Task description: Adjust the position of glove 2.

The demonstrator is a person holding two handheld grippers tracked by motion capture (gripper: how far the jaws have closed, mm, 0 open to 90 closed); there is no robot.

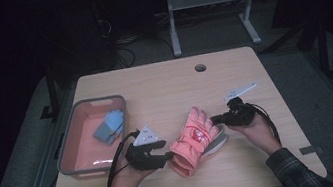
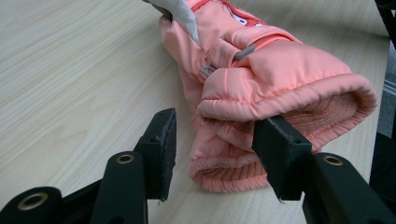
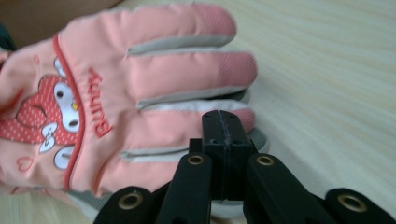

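On desk [image 1: 162, 81], mid-front: pink glove [image 1: 193, 140], cuff between half-spread jaws of left hand-held gripper [image 1: 164, 156], fingertip by closed right hand-held gripper [image 1: 215, 118]; advisable to pinch cuff squarely before lifting toward basin [image 1: 65, 152].

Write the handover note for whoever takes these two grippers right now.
Left gripper: jaws open around the cuff of the pink gloves, one jaw beside it, the other at its opening; no squeeze yet.
Right gripper: jaws together at the glove fingertips; whether fabric is pinched cannot be told.
Things: two pink gloves lie stacked mid-table; a blue glove lies in the pink bin at the left.
Done: blue glove binned.
Left, probably: grip the pink gloves and move them to the bin.
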